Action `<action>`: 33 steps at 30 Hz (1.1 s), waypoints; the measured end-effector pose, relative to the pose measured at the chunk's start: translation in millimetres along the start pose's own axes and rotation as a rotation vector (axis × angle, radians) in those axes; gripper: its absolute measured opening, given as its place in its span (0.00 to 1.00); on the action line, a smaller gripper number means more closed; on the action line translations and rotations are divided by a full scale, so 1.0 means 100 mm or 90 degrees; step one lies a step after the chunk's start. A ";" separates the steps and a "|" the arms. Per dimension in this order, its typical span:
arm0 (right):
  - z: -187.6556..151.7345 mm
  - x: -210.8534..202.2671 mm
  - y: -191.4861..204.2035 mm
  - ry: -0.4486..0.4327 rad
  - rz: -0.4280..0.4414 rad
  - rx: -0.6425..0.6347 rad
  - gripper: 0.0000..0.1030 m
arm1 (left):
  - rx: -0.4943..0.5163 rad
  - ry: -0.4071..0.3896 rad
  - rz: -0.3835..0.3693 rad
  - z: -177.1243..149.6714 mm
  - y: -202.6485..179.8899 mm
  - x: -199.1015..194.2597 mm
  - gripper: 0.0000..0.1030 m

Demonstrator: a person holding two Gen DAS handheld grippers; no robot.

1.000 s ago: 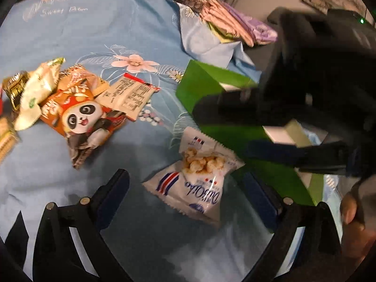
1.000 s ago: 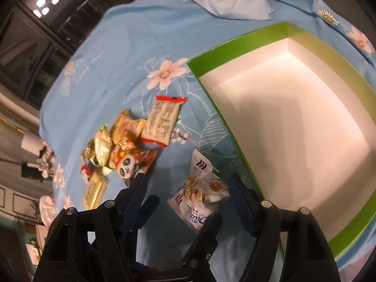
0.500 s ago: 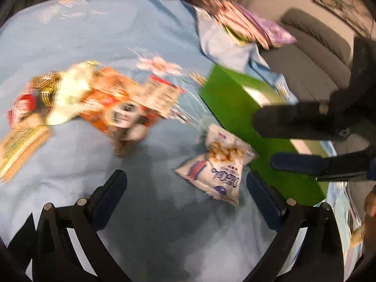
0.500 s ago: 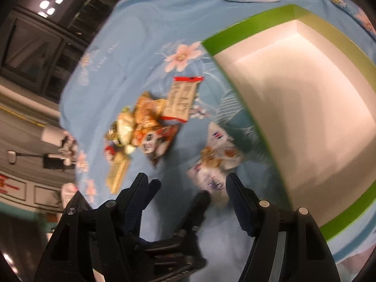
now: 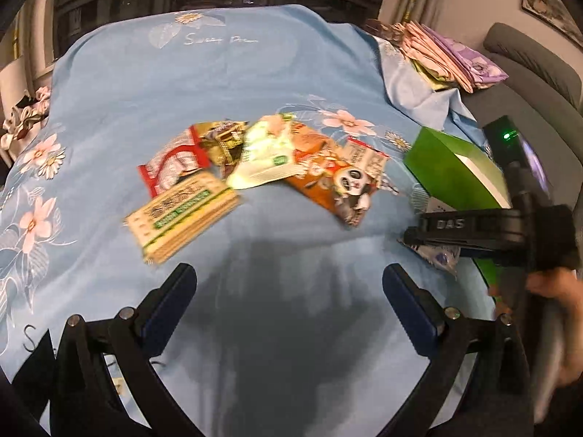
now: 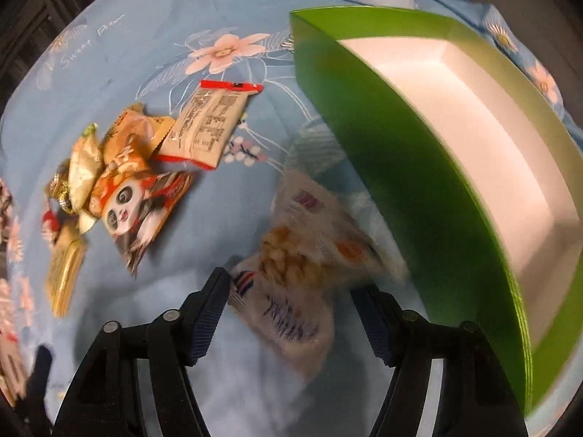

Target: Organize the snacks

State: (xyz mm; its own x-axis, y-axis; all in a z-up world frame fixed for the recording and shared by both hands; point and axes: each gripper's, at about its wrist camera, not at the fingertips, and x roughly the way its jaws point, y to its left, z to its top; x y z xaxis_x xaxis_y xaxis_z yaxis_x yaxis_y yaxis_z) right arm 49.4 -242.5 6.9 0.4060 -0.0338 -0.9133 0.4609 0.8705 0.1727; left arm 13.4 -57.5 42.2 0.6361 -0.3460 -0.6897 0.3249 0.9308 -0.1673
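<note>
1. Left tongs [image 5: 289, 291]: we see them spread wide above bare blue floral cloth [image 5: 218, 73], nothing between the fingers.

2. Right tongs [image 6: 291, 302]: in their own view we see them spread, with the white popcorn packet [image 6: 295, 273] lying between the fingertips; heavy blur keeps us from telling whether either finger touches it. In the left wrist view we see the same tongs from the side, reaching in from the right edge with a hand [image 5: 557, 291] behind them, low over the packet, of which only a corner shows beneath them.

3. Green box [image 6: 382, 182]: we see it just beside the popcorn packet, on its right. Only the right wrist view shows its white interior, with no snack in the part visible; the left wrist view gives us just its green outer wall and one white edge.

4. Snack pile: both views show the panda packet [image 6: 135, 200] and the red-edged sachet [image 6: 207, 127], well apart from the box. Only the left wrist view shows clearly the beige and green packet [image 5: 182, 215] and the red and white packet [image 5: 171, 167].

5. Folded fabrics [image 5: 448, 51] at the far right appear in the left wrist view alone.
</note>
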 end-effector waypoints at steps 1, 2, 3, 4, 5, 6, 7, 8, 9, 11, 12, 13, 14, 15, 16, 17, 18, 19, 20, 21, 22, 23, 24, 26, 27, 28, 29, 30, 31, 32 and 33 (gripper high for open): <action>0.01 -0.02 0.03 -0.019 0.007 -0.007 0.59 | 0.001 0.001 0.002 0.00 0.02 -0.01 0.99; 0.01 -0.09 0.07 -0.048 0.032 -0.021 0.51 | 0.003 0.001 0.006 0.00 0.05 -0.02 0.99; 0.00 -0.15 0.10 -0.062 0.056 -0.029 0.51 | 0.004 0.001 0.009 -0.01 0.09 -0.04 0.99; -0.02 -0.25 0.14 -0.076 0.095 -0.038 0.51 | 0.003 0.002 0.011 -0.01 0.11 -0.04 0.99; -0.04 -0.31 0.17 -0.080 0.118 -0.048 0.51 | 0.002 0.002 0.012 -0.01 0.14 -0.05 0.99; -0.08 -0.41 0.23 -0.082 0.160 -0.067 0.51 | 0.001 0.005 0.011 -0.02 0.18 -0.07 0.99; -0.12 -0.47 0.27 -0.081 0.194 -0.077 0.51 | -0.002 0.006 0.007 -0.03 0.21 -0.10 0.99; -0.18 -0.56 0.32 -0.075 0.250 -0.087 0.51 | -0.003 0.008 0.003 -0.03 0.25 -0.12 0.99; -0.23 -0.59 0.37 -0.066 0.283 -0.093 0.51 | -0.002 0.014 -0.002 -0.05 0.28 -0.14 0.99; -0.33 -0.60 0.57 -0.023 0.336 -0.131 0.51 | 0.009 0.027 -0.014 -0.10 0.32 -0.19 0.99; -0.37 -0.60 0.64 -0.007 0.342 -0.147 0.51 | 0.022 0.032 -0.023 -0.15 0.33 -0.21 0.99; -0.42 -0.59 0.75 0.011 0.332 -0.171 0.51 | 0.034 0.034 -0.029 -0.18 0.34 -0.23 0.99; -0.47 -0.56 0.86 0.024 0.308 -0.196 0.51 | 0.048 0.038 -0.034 -0.24 0.36 -0.24 0.99; -0.50 -0.52 0.94 0.035 0.285 -0.218 0.52 | 0.054 0.046 -0.036 -0.28 0.37 -0.24 0.99; -0.52 -0.50 1.00 0.045 0.265 -0.236 0.52 | 0.061 0.060 -0.037 -0.32 0.38 -0.22 0.99; -0.54 -0.46 1.05 0.055 0.250 -0.248 0.56 | 0.066 0.071 -0.039 -0.36 0.39 -0.21 0.99; -0.55 -0.43 1.08 0.068 0.234 -0.251 0.59 | 0.074 0.084 -0.040 -0.39 0.40 -0.19 0.99; -0.55 -0.39 1.09 0.071 0.219 -0.248 0.64 | 0.084 0.094 -0.039 -0.42 0.40 -0.17 0.99; -0.57 -0.38 1.09 0.068 0.198 -0.242 0.64 | 0.089 0.098 -0.033 -0.43 0.40 -0.16 0.99; -0.57 -0.39 1.08 0.057 0.185 -0.235 0.64 | 0.086 0.097 -0.032 -0.44 0.41 -0.16 0.99; -0.58 -0.42 1.08 0.053 0.187 -0.232 0.65 | 0.081 0.096 -0.037 -0.43 0.41 -0.16 0.99; -0.57 -0.42 1.07 0.055 0.194 -0.227 0.65 | 0.072 0.097 -0.048 -0.42 0.41 -0.16 0.99; -0.54 -0.40 1.04 0.063 0.209 -0.212 0.65 | 0.062 0.100 -0.068 -0.40 0.39 -0.15 0.99; -0.52 -0.36 0.93 0.073 0.224 -0.180 0.65 | 0.054 0.111 -0.105 -0.39 0.33 -0.13 0.99; -0.51 -0.34 0.91 0.075 0.228 -0.172 0.65 | 0.062 0.120 -0.110 -0.39 0.27 -0.10 0.99; -0.53 -0.33 0.88 0.075 0.229 -0.166 0.65 | 0.072 0.127 -0.108 -0.39 0.21 -0.07 0.99; -0.51 -0.29 0.87 0.073 0.229 -0.158 0.65 | 0.081 0.130 -0.104 -0.39 0.15 -0.05 0.99; -0.54 -0.30 0.84 0.072 0.234 -0.152 0.65 | 0.091 0.133 -0.100 -0.40 0.10 -0.01 0.99; -0.54 -0.29 0.83 0.072 0.243 -0.146 0.65 | 0.098 0.136 -0.095 -0.40 0.05 0.03 0.99; -0.53 -0.25 0.83 0.077 0.252 -0.141 0.65 | 0.098 0.137 -0.093 -0.40 0.03 0.06 0.99; -0.55 -0.25 0.84 0.080 0.255 -0.141 0.65 | 0.093 0.137 -0.089 -0.39 0.02 0.11 0.99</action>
State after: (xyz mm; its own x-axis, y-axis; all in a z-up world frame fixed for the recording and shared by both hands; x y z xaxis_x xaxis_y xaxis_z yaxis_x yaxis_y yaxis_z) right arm 34.1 -141.7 24.0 0.4127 0.3737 -0.8307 0.1032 0.8869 0.4503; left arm -6.7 -55.0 6.9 0.4199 -0.4220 -0.8035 0.5062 0.8437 -0.1786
